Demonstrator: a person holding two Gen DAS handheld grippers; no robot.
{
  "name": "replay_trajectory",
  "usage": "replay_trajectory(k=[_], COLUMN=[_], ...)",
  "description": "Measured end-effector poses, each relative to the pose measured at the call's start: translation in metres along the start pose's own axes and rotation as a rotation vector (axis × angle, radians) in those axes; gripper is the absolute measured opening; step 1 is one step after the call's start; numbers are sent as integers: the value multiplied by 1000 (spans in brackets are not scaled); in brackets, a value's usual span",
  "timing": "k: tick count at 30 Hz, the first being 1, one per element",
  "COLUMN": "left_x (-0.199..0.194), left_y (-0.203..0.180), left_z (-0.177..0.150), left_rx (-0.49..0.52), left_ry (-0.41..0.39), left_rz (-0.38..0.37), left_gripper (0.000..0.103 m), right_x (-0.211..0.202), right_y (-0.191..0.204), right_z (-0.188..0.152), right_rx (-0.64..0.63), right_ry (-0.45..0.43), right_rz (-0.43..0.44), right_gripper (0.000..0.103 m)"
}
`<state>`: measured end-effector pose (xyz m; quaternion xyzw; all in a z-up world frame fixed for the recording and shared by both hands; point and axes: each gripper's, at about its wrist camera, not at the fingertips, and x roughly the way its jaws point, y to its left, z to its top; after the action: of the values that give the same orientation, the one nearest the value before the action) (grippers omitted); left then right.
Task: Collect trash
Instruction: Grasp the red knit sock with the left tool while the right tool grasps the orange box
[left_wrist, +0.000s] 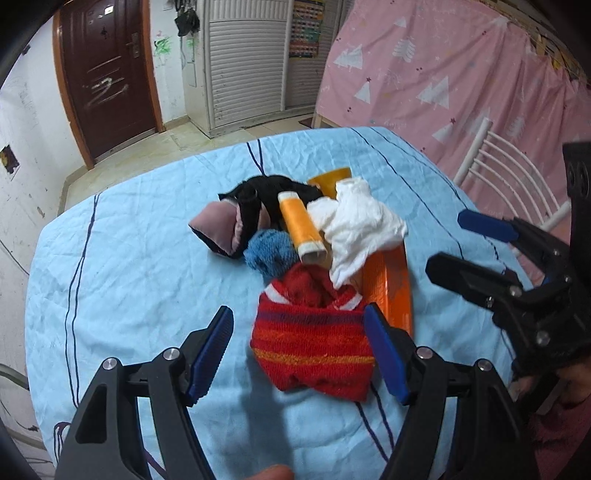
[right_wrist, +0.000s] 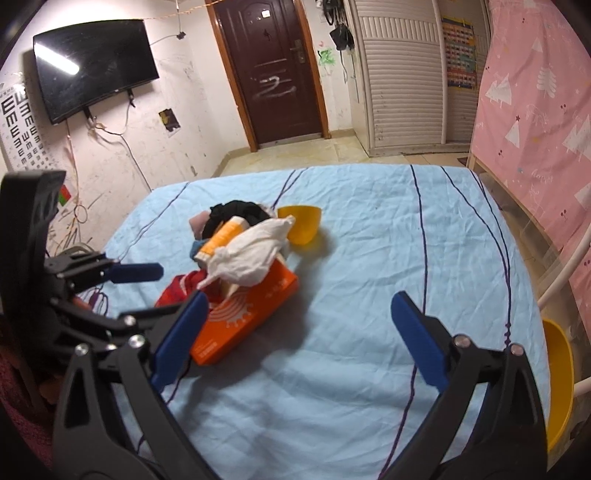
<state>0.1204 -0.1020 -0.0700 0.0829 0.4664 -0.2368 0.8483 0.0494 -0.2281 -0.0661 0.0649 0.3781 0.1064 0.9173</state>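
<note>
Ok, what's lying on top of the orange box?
A crumpled white cloth drapes over the orange box, with an orange tube leaning beside the cloth. The red striped sock lies against the box's side. Whatever is beneath the cloth is hidden.

My left wrist view looks steeply down over the left gripper (left_wrist: 299, 354) at the heap of clutter (left_wrist: 314, 251) on the blue sheet (left_wrist: 129, 258), close in, with the brown door (left_wrist: 107, 74) far off at upper left. The right gripper (left_wrist: 469, 243) juts in from its right edge. My right wrist view sits a little farther back over its own open fingers, facing the same door (right_wrist: 273, 70) and a wall screen (right_wrist: 92, 66). Both views share the heap (right_wrist: 243, 254), sheet (right_wrist: 369, 258), pink curtain (right_wrist: 535, 110), and each other's gripper, the left gripper (right_wrist: 125, 277) showing at its left.
</note>
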Motion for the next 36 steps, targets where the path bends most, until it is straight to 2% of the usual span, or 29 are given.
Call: replay_trajectory(k=[4,5,6,8,11,13,20,21,22,23,24,31,36], left_x=[8,10,11,10,6,3,-16,-18,-20,-22,-25,-33,-35], left_y=[0,1,1,1,3,5,22,25,28,31,34,49,54], left_z=[-8,-9,-11,-14,-16,-17,-23,-25,-26,-28,-30,-38,-40], left_rx=[18,14,12,17,6,-3,-46,-55,-61,-69,-77,-107,-116], left_ry=[16,17,14,1,-10,-20,-59,-64,-66,-67,-70,-90,-93], left_rz=[-30,-35,-39,-46,-70,-74,-72,-70,-72,-79,-81,-66,-55], left_gripper=[65,61,56,36,17,12,11,11,11,11,11,11,11], right_x=[3,4,5,8,14,18,28,30,32,34,36,37,33], right_y=[6,8,10,14,20,23,34,35,37,38,39,36,31], right_z=[-1,-1,-1,-2,-2,-3,-6,-6,-7,-8,-9,-14,-17], right_rx=[-6,-7,-7,-9,-9,-6,-12,-13,-15,-15,-18,-17,-4], right_ry=[10,13,17,27,47,59,97,99,108,116,124,144,142], right_rz=[1,3,6,14,20,22,17,13,7,5,2,-24,-25], right_gripper=[95,95,95,95,95,95,94,90,78,73,72,34,28])
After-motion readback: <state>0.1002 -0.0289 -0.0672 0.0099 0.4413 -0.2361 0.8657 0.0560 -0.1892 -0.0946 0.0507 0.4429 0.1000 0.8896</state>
